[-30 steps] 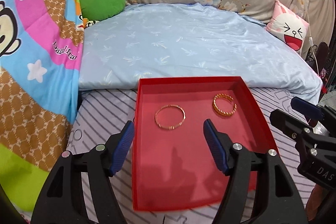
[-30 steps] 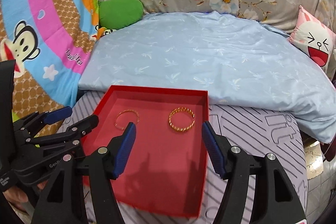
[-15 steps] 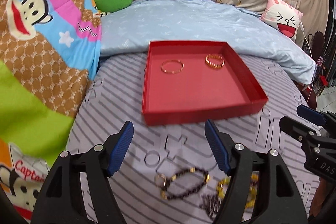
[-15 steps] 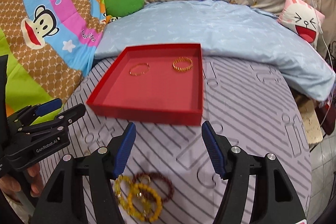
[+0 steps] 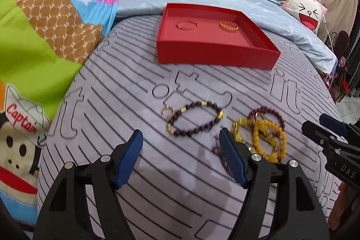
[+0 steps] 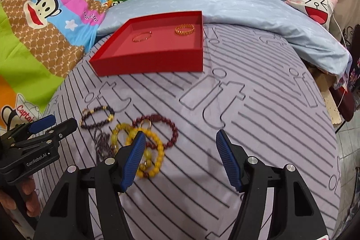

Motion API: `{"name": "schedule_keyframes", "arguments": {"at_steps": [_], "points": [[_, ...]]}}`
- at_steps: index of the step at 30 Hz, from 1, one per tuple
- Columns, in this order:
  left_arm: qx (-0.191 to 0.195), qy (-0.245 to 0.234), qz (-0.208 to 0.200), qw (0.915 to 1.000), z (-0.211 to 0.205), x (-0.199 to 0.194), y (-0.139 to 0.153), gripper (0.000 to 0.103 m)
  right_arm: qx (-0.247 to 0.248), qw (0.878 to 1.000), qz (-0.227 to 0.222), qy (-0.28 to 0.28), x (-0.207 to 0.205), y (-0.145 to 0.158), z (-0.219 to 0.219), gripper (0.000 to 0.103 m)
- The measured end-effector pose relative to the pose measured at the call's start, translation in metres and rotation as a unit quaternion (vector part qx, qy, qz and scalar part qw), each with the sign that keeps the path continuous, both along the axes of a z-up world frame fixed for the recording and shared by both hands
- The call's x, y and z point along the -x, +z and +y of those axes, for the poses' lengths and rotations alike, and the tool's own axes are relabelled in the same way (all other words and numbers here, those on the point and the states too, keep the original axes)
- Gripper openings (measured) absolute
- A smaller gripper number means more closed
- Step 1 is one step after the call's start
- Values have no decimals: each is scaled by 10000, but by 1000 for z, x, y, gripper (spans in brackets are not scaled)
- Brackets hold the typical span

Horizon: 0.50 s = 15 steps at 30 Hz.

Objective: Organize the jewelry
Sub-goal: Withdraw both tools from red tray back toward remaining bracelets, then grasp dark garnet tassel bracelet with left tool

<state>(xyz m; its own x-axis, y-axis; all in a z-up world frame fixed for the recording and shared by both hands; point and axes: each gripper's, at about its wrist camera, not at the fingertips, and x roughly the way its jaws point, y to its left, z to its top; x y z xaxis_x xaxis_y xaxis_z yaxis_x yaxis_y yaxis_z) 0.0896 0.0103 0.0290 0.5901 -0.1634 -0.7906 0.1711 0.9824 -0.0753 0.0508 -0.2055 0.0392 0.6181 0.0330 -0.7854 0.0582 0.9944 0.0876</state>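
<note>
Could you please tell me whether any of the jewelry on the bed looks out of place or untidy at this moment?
Yes. Two gold bangles lie neatly apart in the red tray, but the yellow bead bracelets and a dark red one sit tangled in an overlapping heap on the striped sheet. A dark bracelet lies loose beside them.

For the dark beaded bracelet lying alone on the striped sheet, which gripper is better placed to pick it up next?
Left. The dark beaded bracelet lies just ahead of the open left gripper, nearly centred between its fingers. The right gripper is open too, but sits over the tangled yellow beads, with that bracelet off to its left.
</note>
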Motion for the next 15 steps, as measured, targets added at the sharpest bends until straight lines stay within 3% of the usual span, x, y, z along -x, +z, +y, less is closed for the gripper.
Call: {"name": "schedule_keyframes", "arguments": {"at_steps": [15], "points": [[23, -98, 52, 9999, -10, 29, -12, 67, -125, 9995, 283, -19, 28, -26, 4, 63]]}}
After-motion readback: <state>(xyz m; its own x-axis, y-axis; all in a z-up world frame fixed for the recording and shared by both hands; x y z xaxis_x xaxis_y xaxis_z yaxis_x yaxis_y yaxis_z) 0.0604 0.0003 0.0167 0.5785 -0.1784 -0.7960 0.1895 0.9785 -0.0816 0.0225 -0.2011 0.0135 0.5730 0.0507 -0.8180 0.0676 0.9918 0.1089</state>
